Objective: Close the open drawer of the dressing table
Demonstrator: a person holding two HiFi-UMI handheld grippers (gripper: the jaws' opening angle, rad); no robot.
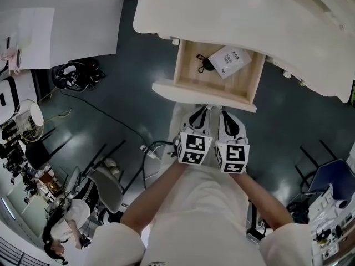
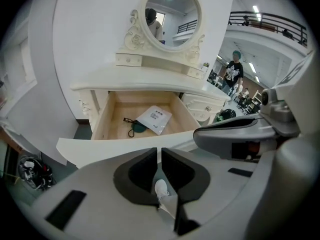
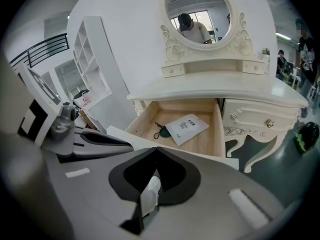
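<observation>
Black cables (image 1: 77,73) lie heaped on the dark floor (image 1: 138,65) at the far left, with chairs (image 1: 39,148) below them. In the middle stands the cream table (image 1: 249,15), its oval mirror (image 2: 170,14) rising from the back of the top. Its centre drawer (image 1: 188,91) hangs pulled well out from under the tabletop toward the person, the bare pale wood inside open to view. A small dark pouch (image 1: 204,65) with a cord lies on the left of the drawer floor, and a white packet (image 1: 230,60) lies tilted just beside it on the right. The person stands facing the drawer's white front panel with both grippers held out side by side, close to that panel; I cannot tell whether either touches it. The left gripper (image 1: 199,118) has its jaws drawn in to a thin slit with nothing between them, only a white shoe (image 2: 161,188) showing far below. The right gripper (image 1: 227,121), just beside it, has its jaws pressed together and holds nothing. Further right, the table's closed side drawers with round knobs (image 3: 270,122) sit above a curved leg (image 3: 260,156), and a blue chair (image 1: 333,176) stands well apart on the floor.
</observation>
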